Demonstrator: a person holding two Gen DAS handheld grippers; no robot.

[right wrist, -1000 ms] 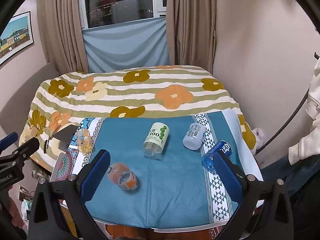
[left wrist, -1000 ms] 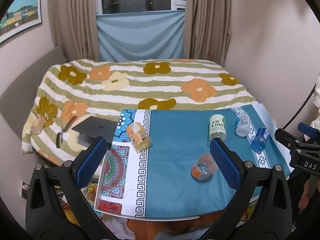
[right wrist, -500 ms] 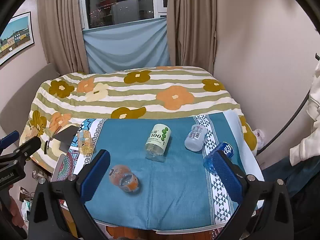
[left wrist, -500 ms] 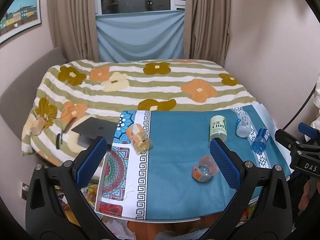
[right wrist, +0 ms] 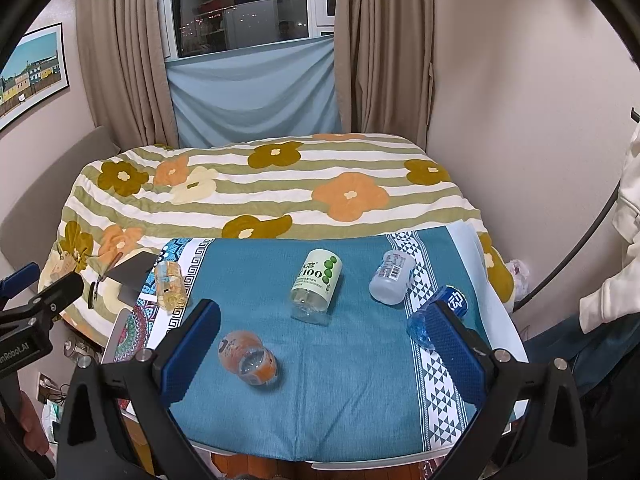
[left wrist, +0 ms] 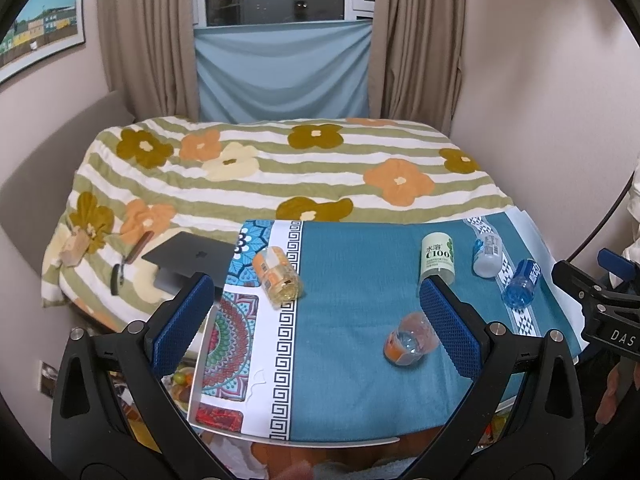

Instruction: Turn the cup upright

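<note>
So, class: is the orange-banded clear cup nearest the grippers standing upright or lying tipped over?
Tipped over. The orange-banded cup lies on its side on the teal cloth, its round end facing the camera.

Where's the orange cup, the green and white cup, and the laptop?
Orange cup [right wrist: 247,357]: right wrist view, on its clear side.
Green and white cup [right wrist: 318,278]: right wrist view, on its label.
Laptop [left wrist: 192,258]: left wrist view, on its lid.

blue cup [right wrist: 438,314]: lower part hidden behind right tongs [right wrist: 326,350] pad | green cup [left wrist: 437,258]: mouth partly behind left tongs [left wrist: 316,322] pad | laptop [left wrist: 188,264]: near corner covered by pad | picture [left wrist: 40,46]: cut by frame edge | small cup [right wrist: 390,282]: label print too small to read
</note>
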